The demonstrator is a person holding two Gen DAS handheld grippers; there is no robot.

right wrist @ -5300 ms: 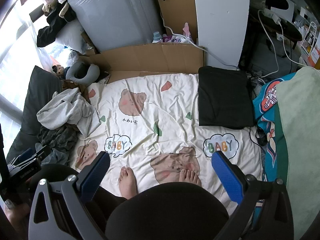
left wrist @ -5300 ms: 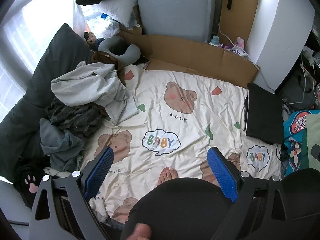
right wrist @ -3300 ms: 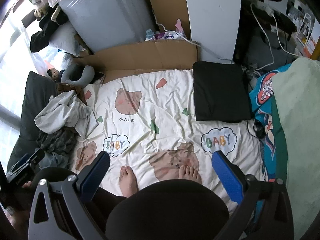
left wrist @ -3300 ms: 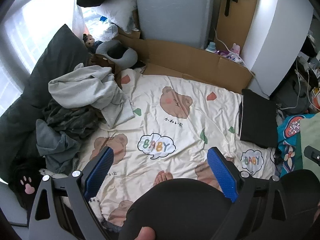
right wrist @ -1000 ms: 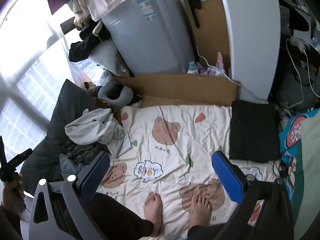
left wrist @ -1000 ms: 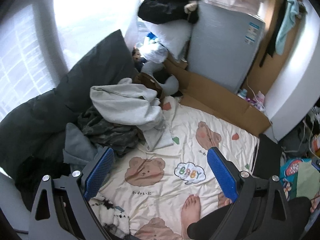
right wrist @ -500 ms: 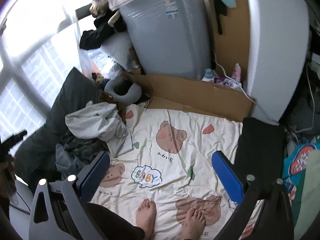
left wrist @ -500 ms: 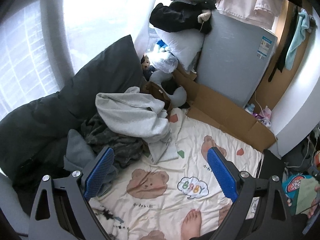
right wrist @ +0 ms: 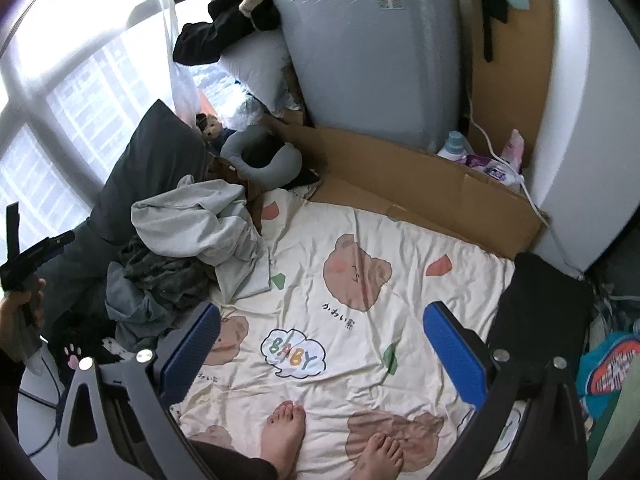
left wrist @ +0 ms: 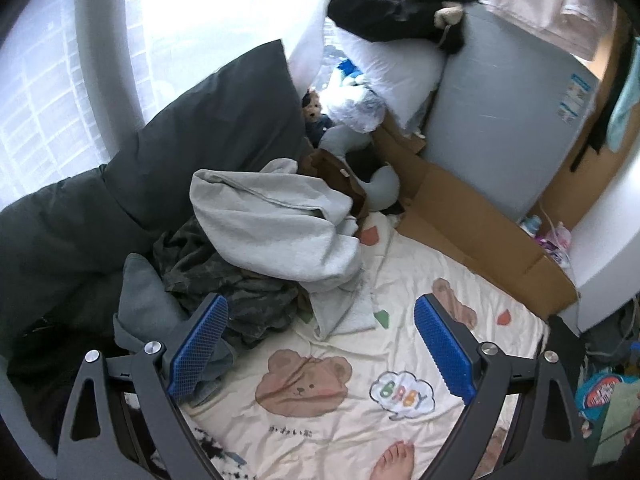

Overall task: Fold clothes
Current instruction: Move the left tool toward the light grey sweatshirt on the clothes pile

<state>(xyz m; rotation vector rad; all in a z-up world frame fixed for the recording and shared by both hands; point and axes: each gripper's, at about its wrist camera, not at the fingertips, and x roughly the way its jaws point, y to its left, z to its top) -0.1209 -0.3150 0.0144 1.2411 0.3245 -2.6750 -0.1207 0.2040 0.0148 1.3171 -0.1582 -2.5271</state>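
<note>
A heap of unfolded clothes lies at the left edge of the cream bear-print sheet point(left wrist: 340, 360). On top is a light grey sweatshirt point(left wrist: 272, 224), under it a dark mottled garment point(left wrist: 236, 292) and a blue-grey garment point(left wrist: 148, 312). My left gripper point(left wrist: 320, 344) is open and empty, held high above the heap's near edge. My right gripper point(right wrist: 320, 352) is open and empty, high over the middle of the sheet point(right wrist: 360, 320). The sweatshirt point(right wrist: 196, 220) shows at its left. A folded black garment point(right wrist: 548, 300) lies at the sheet's right edge.
A dark cushion point(left wrist: 200, 120) leans by the window behind the heap. A grey appliance point(right wrist: 372, 48), flat cardboard point(right wrist: 420, 188) and a grey neck pillow point(right wrist: 256, 156) stand at the sheet's far end. The person's bare feet point(right wrist: 284, 428) stand on the sheet's near edge.
Both grippers have swung left toward the clothes heap, which now sits larger and closer in the left wrist view. Both stay open and empty.
</note>
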